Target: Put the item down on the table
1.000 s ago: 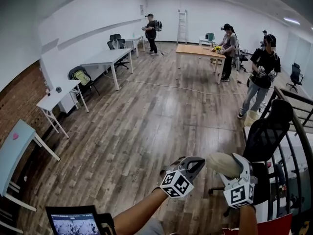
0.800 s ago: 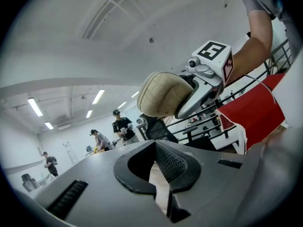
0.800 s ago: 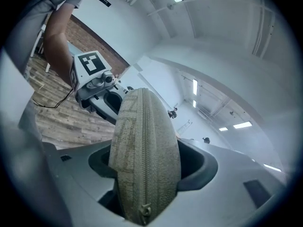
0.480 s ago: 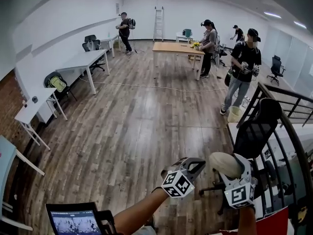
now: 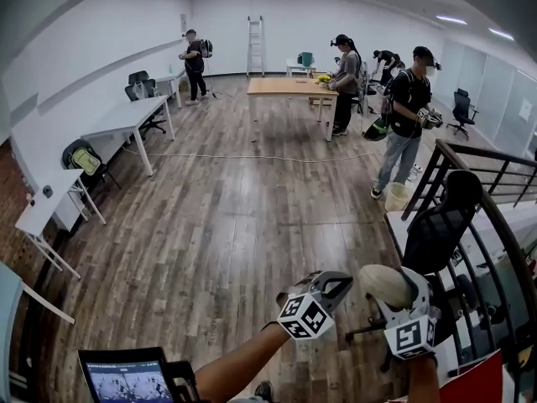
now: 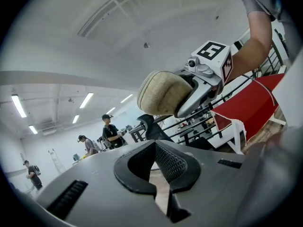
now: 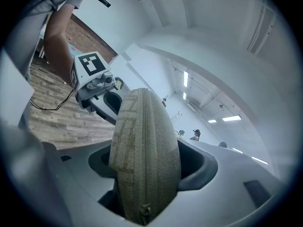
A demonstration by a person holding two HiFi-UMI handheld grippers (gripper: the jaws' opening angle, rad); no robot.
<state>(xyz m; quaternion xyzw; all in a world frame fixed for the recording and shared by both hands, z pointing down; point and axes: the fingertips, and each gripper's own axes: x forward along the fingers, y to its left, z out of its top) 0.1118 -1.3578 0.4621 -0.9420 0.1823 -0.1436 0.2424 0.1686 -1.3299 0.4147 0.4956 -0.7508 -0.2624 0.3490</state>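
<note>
A beige zippered pouch [image 5: 384, 281] is held in the air over the wooden floor, with my right gripper [image 5: 394, 290] shut on it. In the right gripper view the pouch [image 7: 144, 160] stands on edge between the jaws, zipper facing the camera, and hides the fingertips. My left gripper [image 5: 334, 284] hovers just to its left, shut and holding nothing. The left gripper view shows its fingertips [image 6: 155, 144] meeting, with the pouch [image 6: 163, 92] and my right gripper [image 6: 208, 65] above them. My left gripper [image 7: 94, 79] also shows in the right gripper view, beside the pouch.
A black office chair [image 5: 445, 225] and a dark railing [image 5: 503, 217] stand close on the right, beside a white table edge [image 5: 401, 225]. A tablet screen [image 5: 126, 380] sits at the bottom left. White tables [image 5: 126, 116] line the left wall; a wooden table [image 5: 289, 86] and several people are far off.
The head view has swung, so the room has slid left and down in the picture. Both grippers keep the same places in view, the pouch still held.
</note>
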